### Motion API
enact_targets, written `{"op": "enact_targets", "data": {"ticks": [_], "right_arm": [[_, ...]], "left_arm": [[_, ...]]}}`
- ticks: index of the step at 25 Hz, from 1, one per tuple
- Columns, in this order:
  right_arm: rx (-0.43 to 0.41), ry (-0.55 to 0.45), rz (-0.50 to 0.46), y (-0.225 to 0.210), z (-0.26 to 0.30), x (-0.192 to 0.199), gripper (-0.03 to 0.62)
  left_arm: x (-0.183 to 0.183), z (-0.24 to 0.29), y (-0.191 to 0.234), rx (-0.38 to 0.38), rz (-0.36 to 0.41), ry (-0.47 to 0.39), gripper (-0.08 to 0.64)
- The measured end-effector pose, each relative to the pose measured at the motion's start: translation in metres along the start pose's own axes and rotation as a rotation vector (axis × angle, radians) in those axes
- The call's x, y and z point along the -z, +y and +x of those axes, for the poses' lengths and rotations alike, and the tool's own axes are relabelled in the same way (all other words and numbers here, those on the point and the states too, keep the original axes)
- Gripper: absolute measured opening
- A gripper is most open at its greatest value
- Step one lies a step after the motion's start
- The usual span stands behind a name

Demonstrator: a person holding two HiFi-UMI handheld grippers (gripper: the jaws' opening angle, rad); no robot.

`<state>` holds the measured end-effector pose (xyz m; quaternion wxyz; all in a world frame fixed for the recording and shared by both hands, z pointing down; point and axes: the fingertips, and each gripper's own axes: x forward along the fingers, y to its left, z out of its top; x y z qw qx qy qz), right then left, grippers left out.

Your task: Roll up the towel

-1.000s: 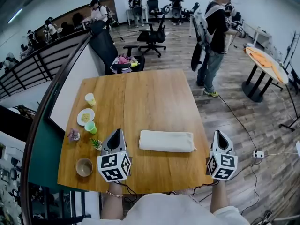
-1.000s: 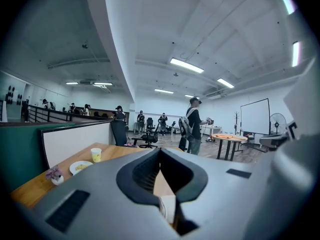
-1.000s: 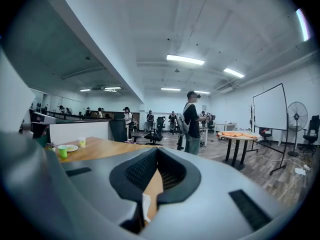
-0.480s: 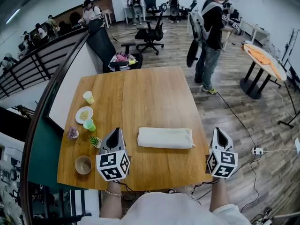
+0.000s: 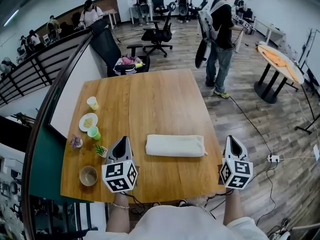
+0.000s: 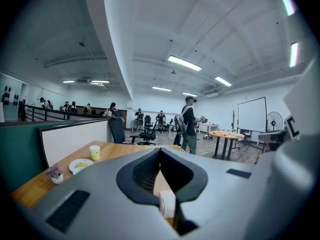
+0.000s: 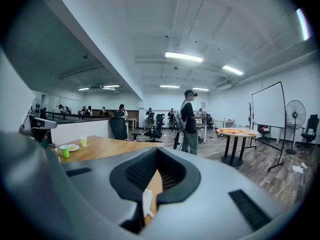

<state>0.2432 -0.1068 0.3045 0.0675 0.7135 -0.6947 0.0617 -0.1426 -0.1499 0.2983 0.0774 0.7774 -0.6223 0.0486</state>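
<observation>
A cream towel [image 5: 175, 145] lies as a long, flat bundle across the near middle of the wooden table [image 5: 150, 99]. My left gripper [image 5: 123, 141] rests over the table just left of the towel's left end, shut with nothing in it. My right gripper [image 5: 231, 140] hovers past the table's right edge, to the right of the towel, also shut and holding nothing. In the left gripper view the jaws [image 6: 160, 151] meet at the tip, and a sliver of towel [image 6: 167, 204] shows behind them. The right gripper view shows its jaws [image 7: 157, 151] closed the same way, with a white sliver [image 7: 146, 202] below.
Along the table's left side stand a yellow cup [image 5: 92, 103], a plate [image 5: 88, 121], a green cup [image 5: 93, 133], two small plants [image 5: 101, 150] and a brown bowl [image 5: 88, 175]. A person [image 5: 220, 34] stands beyond the far right corner. An office chair [image 5: 155, 34] and a round table [image 5: 280, 64] are behind.
Both grippers and the towel stay where they were. The head view has shifted slightly, and the standing person has moved a little farther off.
</observation>
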Motion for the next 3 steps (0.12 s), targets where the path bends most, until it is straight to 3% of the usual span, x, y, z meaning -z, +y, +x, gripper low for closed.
{"op": "enact_targets", "data": {"ticks": [3], "right_arm": [[0.005,0.009,-0.007,-0.0007,0.0004,0.0002,-0.002]], "left_arm": [[-0.0018,0.0017,0.0001,0.002,0.000,-0.002,0.003]]}}
